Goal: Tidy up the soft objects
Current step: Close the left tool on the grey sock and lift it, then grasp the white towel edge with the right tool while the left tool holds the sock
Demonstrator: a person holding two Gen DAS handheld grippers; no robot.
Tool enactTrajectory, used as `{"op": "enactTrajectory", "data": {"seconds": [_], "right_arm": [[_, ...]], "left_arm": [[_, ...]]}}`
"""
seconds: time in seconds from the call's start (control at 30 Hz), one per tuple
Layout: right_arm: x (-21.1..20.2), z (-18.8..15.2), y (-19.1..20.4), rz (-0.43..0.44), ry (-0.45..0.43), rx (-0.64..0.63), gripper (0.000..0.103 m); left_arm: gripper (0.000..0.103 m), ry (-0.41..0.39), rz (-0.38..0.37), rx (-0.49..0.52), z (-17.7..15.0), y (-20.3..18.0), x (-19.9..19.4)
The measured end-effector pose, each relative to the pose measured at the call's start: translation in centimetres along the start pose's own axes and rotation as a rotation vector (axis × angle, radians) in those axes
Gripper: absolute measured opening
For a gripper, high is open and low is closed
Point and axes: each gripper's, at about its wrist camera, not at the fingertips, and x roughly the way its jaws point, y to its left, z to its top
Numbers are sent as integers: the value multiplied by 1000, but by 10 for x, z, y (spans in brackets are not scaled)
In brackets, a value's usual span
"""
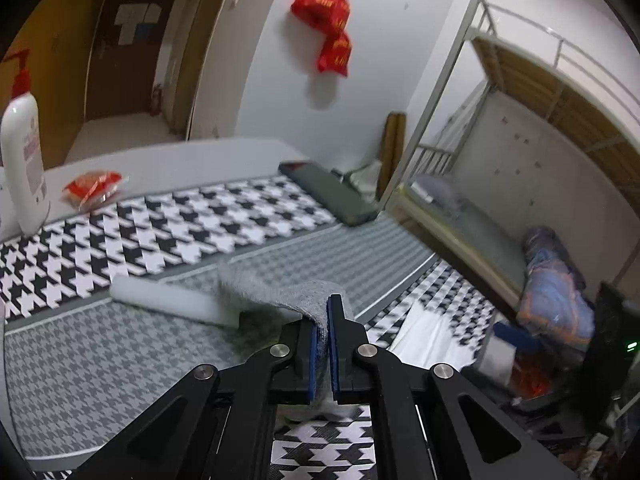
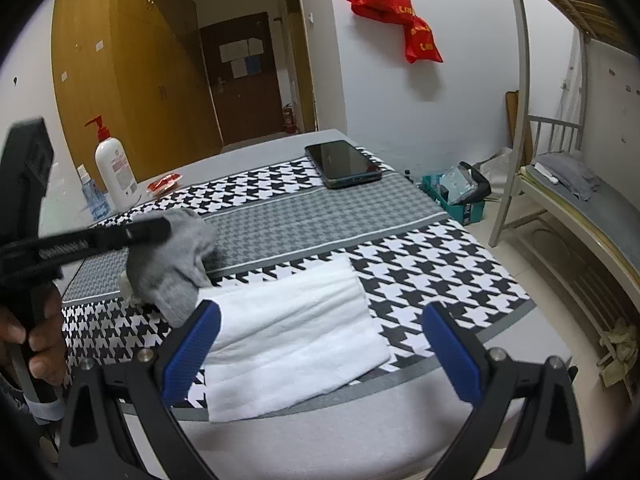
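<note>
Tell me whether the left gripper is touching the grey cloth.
Touching. In the left wrist view the left gripper has its jaws shut on a fold of the grey cloth, the fabric pinched between the blue pads.

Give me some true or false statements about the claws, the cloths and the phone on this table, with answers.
1. The left claw is shut on the grey cloth. True.
2. The right claw is closed on the white towel. False: it is open, its fingers apart above the towel.
3. The phone lies on the white towel. False: it lies at the far end of the table, apart from the towel.
4. A lotion bottle with a red pump stands upright. True.
</note>
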Motion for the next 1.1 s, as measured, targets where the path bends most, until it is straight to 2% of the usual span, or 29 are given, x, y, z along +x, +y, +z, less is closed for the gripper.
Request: {"op": "enactTrajectory", "data": {"seconds": [0.27,0.53,0.83,1.07,1.1], "right_arm": [[7,0,12,-2,32,-33,102],[8,1,18,-15,44,-38,102],[23,-2,23,-31,84,-57,102],[32,-1,25,-56,100,-80,101],[33,-1,26,-61,103,-88,98]], "left_arm": [[5,-87,-48,13,6,2,-28],[5,-164,-50,5,11,11,-56],[5,-184,83,28,6,31,-65],[5,-174,123,22,-1,41,-62],[5,-172,126,21,-3,41,-60]]}}
